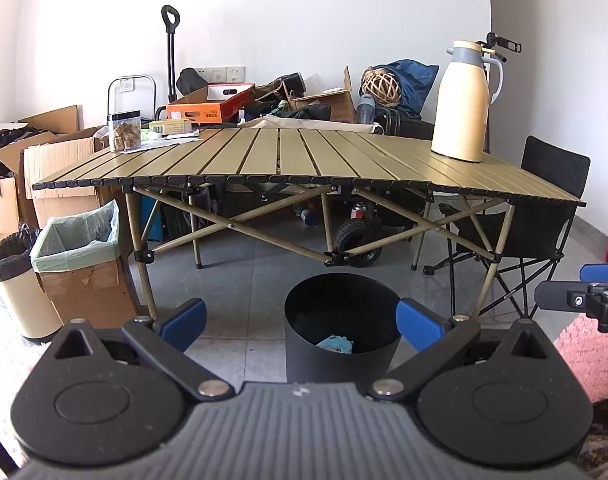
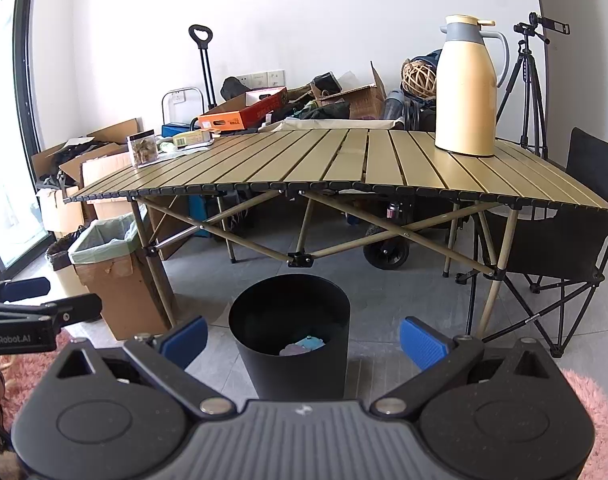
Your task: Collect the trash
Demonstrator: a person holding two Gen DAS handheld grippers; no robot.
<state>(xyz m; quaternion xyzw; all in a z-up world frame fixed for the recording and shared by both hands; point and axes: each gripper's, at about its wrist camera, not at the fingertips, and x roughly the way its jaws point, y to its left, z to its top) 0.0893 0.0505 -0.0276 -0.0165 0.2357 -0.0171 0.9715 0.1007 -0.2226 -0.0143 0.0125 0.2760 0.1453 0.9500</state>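
A round black bin [image 1: 340, 328] [image 2: 290, 336] stands on the grey floor in front of the folding table [image 1: 304, 160] [image 2: 344, 164]. Inside it lies light blue crumpled trash [image 1: 336, 343] [image 2: 309, 343], with a pale purple piece [image 2: 290, 349] beside it. My left gripper [image 1: 302, 324] is open, held above and just short of the bin, nothing between its blue pads. My right gripper [image 2: 304, 338] is open too, empty, framing the bin. Each gripper shows at the edge of the other's view: the right gripper [image 1: 584, 292], the left gripper [image 2: 36, 300].
On the table stand a cream thermos jug [image 1: 464, 100] [image 2: 468, 88], a clear snack jar [image 1: 124, 132] [image 2: 143, 149] and papers. A lined cardboard box bin [image 1: 84, 260] [image 2: 116, 272] and a cream bin [image 1: 16, 280] stand left. A black folding chair [image 1: 536, 220] [image 2: 564, 240], tripod [image 2: 528, 92], pink rug [image 1: 588, 356].
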